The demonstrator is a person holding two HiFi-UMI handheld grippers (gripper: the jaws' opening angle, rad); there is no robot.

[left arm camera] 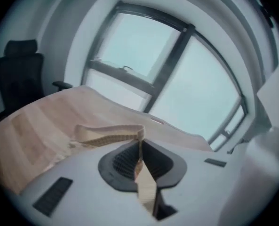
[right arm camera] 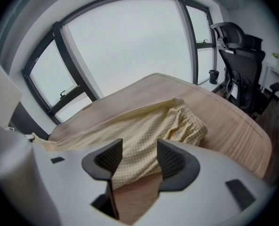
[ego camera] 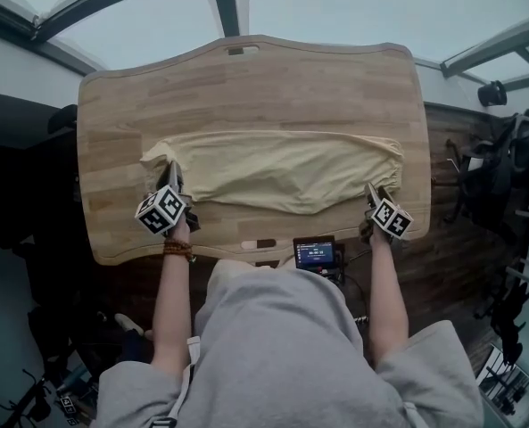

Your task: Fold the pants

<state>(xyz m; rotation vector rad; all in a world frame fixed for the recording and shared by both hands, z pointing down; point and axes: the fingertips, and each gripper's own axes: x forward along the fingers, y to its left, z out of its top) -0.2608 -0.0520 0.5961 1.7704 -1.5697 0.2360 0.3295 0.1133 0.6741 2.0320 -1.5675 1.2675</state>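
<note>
- Head view: a pair of pale yellow pants (ego camera: 277,169) lies spread sideways across the middle of a wooden table (ego camera: 246,87). The gathered waistband is at the right of the frame. The left gripper (ego camera: 172,176) is at the cloth's lower left corner. The right gripper (ego camera: 372,191) is at its lower right corner.
- Left gripper view: at centre bottom, the left gripper (left arm camera: 140,157) has its jaws pinched tight on a thin strip of the pants (left arm camera: 108,134). The cloth rises in a small fold just beyond the tips. The table (left arm camera: 40,121) stretches off to the left.
- Right gripper view: at centre bottom, the right gripper (right arm camera: 137,161) has its jaws spread apart. The near edge of the pants (right arm camera: 151,124) lies between them, not pressed. Bare table (right arm camera: 233,121) shows to the right.
- Doing this step well, as a judgement: the right side probably needs a firm pinch on the waistband edge before any lift. Both corners should then rise evenly and keep the cloth taut between them. That way the near edge can be laid squarely on the far edge without the middle sagging or bunching.
</note>
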